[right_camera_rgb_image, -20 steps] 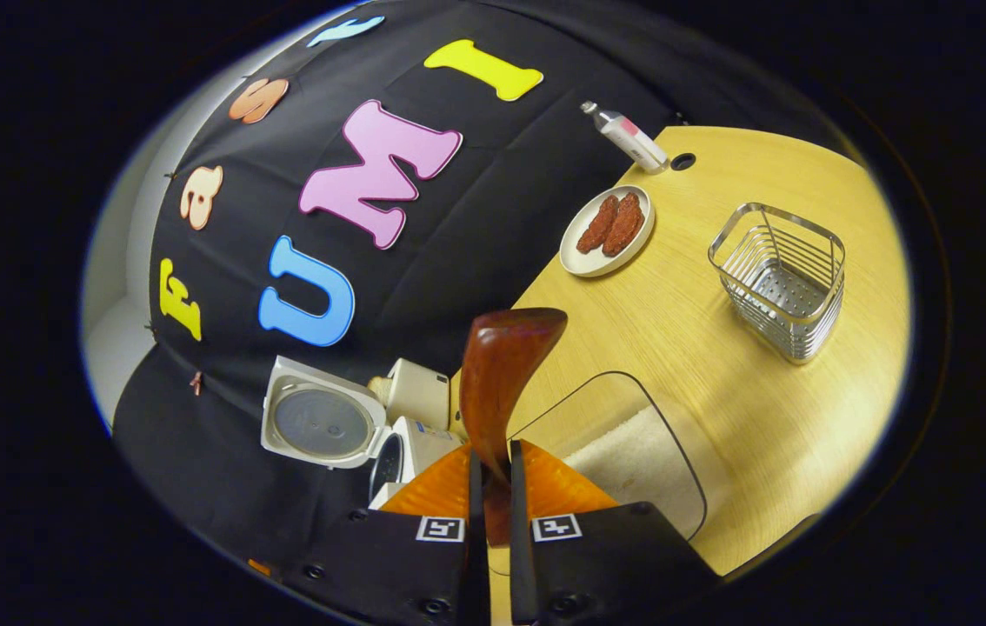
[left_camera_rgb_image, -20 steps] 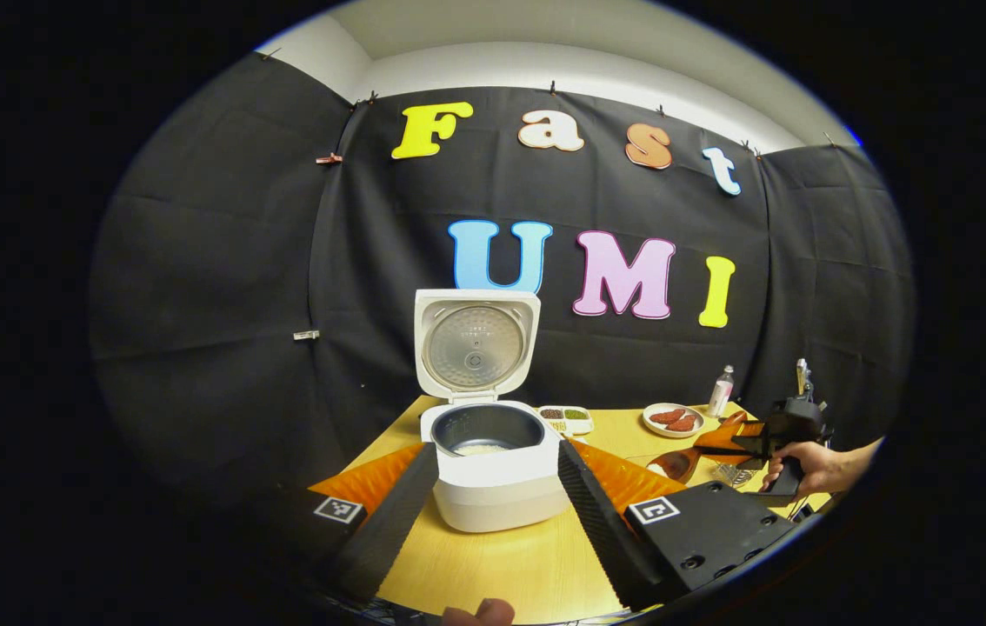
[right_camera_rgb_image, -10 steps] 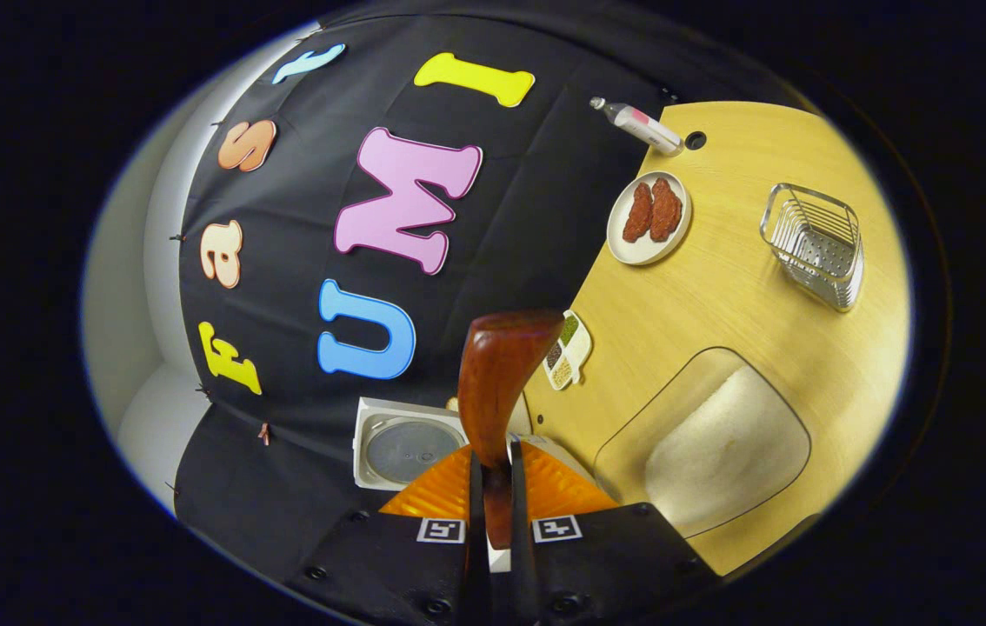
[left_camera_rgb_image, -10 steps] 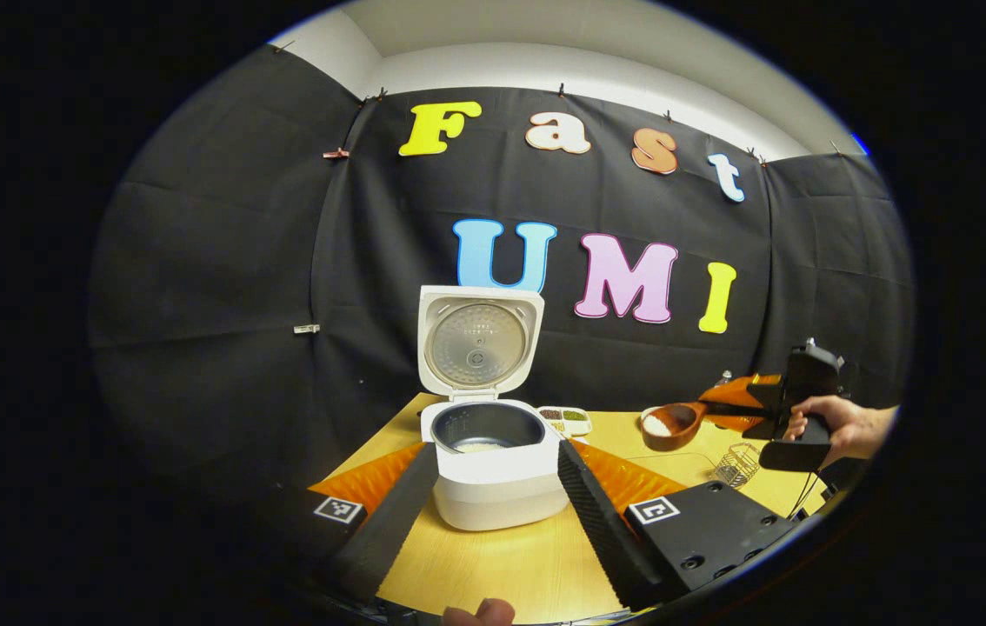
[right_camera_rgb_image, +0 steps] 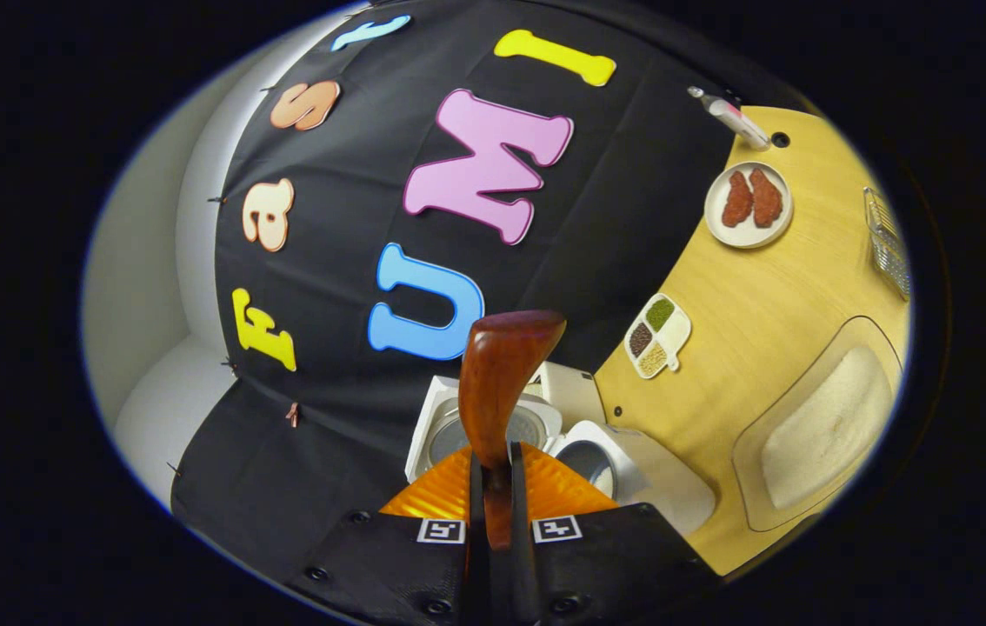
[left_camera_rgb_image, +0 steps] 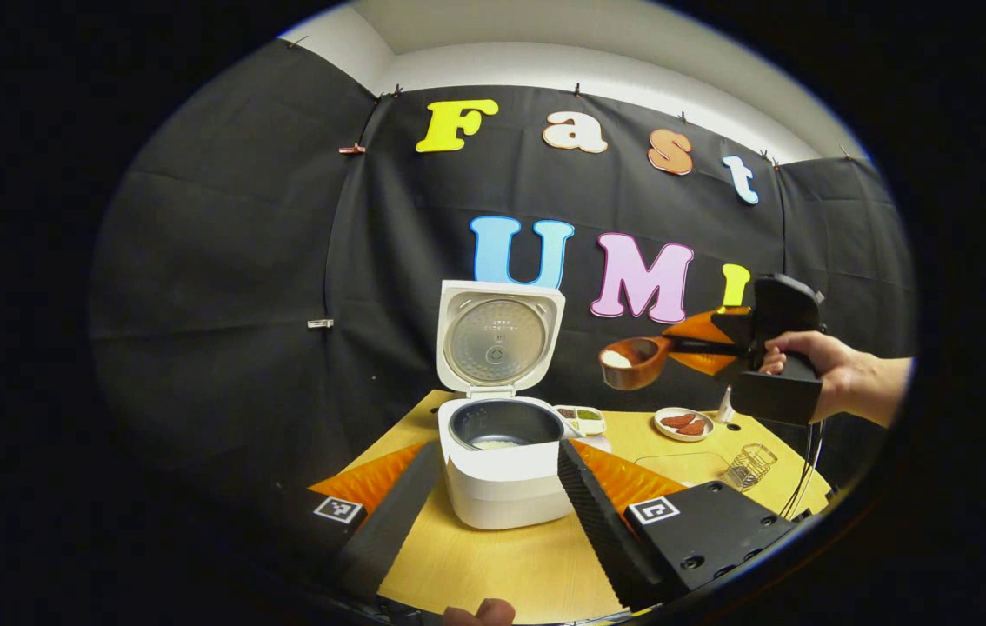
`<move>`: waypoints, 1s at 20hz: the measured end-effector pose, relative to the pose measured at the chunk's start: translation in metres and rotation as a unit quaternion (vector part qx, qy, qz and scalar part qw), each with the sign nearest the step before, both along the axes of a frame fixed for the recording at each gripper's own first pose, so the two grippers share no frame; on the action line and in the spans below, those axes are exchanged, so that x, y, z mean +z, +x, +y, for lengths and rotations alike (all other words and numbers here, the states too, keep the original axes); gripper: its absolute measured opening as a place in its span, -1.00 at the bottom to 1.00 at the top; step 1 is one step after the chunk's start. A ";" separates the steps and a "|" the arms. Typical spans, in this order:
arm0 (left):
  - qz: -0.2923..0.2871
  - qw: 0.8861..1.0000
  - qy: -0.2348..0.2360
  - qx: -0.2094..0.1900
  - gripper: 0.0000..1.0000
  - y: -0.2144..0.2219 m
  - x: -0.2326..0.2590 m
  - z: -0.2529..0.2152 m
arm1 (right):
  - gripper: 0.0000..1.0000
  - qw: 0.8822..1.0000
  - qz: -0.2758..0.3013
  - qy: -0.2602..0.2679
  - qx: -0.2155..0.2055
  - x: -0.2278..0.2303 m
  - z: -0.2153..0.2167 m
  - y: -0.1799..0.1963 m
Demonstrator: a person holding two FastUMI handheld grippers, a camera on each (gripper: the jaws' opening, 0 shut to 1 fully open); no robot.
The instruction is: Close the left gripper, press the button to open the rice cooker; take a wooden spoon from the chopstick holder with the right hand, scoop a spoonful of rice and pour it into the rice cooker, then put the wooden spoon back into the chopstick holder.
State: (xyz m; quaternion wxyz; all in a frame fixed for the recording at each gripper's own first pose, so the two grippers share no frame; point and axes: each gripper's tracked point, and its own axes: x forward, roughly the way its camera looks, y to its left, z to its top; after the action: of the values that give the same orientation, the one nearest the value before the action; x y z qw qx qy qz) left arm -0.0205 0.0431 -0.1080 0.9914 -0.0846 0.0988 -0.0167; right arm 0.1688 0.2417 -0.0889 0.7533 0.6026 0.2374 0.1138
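- Lifted clear of the rice tub, the wooden spoon (left_camera_rgb_image: 636, 361), rice in its bowl, now rides high toward the open rice cooker (left_camera_rgb_image: 503, 474).
- Right gripper (right_camera_rgb_image: 493, 487) jaws pinch the spoon handle; left gripper (left_camera_rgb_image: 493, 522) jaws stand spread, so pouring comes next.

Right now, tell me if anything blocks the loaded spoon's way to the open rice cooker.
Nothing visible does. The wooden spoon, held by the right gripper, hangs in open air up and to the right of the rice cooker. The lid stands upright at the back, leaving the pot's mouth uncovered.
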 end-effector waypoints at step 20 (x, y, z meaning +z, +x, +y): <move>0.019 1.000 -0.010 0.016 0.91 -0.002 -0.014 0.023 | -0.73 0.948 -0.052 -0.300 0.095 -0.054 0.133 0.067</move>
State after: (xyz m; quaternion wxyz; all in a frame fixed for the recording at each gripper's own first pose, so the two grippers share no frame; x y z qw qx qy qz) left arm -0.0221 0.0661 -0.1220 0.9885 -0.0968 0.1164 -0.0005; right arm 0.2359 0.3744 -0.1434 0.8964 0.3167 0.2773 0.1390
